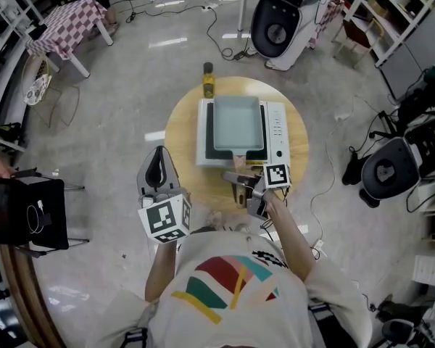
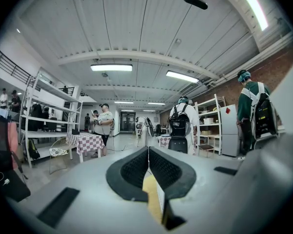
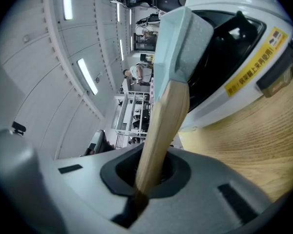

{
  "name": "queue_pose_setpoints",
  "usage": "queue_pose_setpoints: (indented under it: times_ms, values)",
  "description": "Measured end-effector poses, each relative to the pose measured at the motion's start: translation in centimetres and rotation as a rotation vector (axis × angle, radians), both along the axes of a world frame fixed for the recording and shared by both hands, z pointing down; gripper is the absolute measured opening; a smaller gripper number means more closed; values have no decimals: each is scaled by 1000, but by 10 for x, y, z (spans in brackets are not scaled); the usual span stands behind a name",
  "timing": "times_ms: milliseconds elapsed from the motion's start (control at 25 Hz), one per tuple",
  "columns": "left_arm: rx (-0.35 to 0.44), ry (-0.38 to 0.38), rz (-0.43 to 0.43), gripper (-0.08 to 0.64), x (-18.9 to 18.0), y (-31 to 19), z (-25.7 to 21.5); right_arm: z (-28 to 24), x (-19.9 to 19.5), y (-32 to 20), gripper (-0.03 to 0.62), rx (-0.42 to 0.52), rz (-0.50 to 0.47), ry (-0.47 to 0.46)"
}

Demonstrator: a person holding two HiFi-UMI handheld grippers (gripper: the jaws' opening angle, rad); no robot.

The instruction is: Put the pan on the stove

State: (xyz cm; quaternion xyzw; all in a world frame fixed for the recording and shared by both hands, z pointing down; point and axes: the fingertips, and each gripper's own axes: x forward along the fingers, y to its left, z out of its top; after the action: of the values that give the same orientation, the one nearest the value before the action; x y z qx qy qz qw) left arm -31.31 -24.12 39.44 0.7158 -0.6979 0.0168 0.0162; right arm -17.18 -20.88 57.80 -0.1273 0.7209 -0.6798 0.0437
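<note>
A pale blue square pan [image 1: 238, 124] rests on the white stove [image 1: 277, 133], which stands on a round wooden table [image 1: 180, 133]. The pan's wooden handle [image 1: 238, 160] points toward me. My right gripper [image 1: 242, 183] is shut on that handle; in the right gripper view the handle [image 3: 161, 126] runs from between the jaws of the gripper [image 3: 149, 172] up to the pan [image 3: 183, 30] over the stove [image 3: 244, 67]. My left gripper [image 1: 158, 167] hangs off the table's near left edge, shut and empty; in its own view the gripper [image 2: 148, 152] looks across the room.
A yellow bottle [image 1: 208, 80] stands at the table's far edge behind the stove. Cables lie on the floor. A round black-and-white machine [image 1: 275, 22] stands beyond the table, another [image 1: 388, 169] to the right. A checked table [image 1: 65, 24] is at the far left and a black seat [image 1: 29, 212] at the near left.
</note>
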Motion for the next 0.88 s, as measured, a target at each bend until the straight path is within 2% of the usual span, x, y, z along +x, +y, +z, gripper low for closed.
queue_pose_setpoints:
  times_ms: [520, 880]
  values:
    - [-10, 2, 5, 6, 6, -3, 5, 5, -1, -3, 0, 6, 12, -10]
    - [-16, 1, 5, 6, 6, -4, 8, 5, 1, -6, 0, 24, 40, -56]
